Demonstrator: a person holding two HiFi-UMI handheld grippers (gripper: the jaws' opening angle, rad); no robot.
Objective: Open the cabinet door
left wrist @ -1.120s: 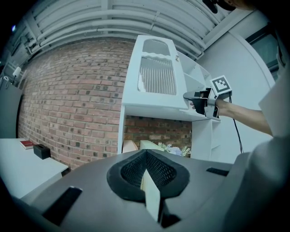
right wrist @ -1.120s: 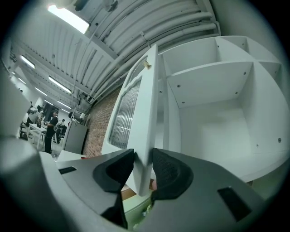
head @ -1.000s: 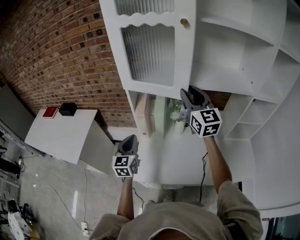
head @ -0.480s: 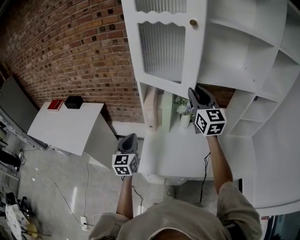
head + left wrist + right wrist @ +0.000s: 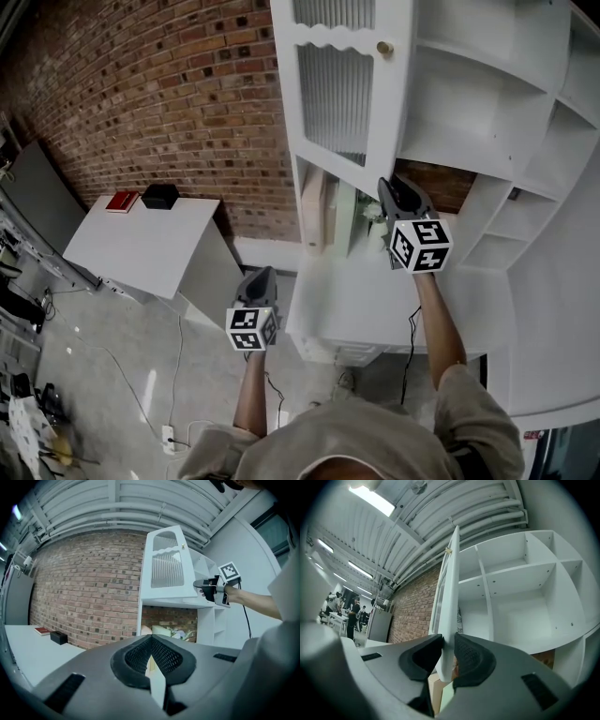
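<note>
Nearest, the left tool hangs low above the floor, just left of the white tabletop, with its jaws pressed together on nothing. Higher and further in, the right tool grips the bottom edge of the cabinet door. Its jaws have just been closing, and the door's thin white edge stands between the pads, which press on it from both sides. The door has ribbed glass panels and a small brass knob. It stands swung out from the white cabinet, with open shelves showing to its right. Behind is a brick wall. In front of the wall, at the left, a second tabletop carries a red book and a black box.
</note>
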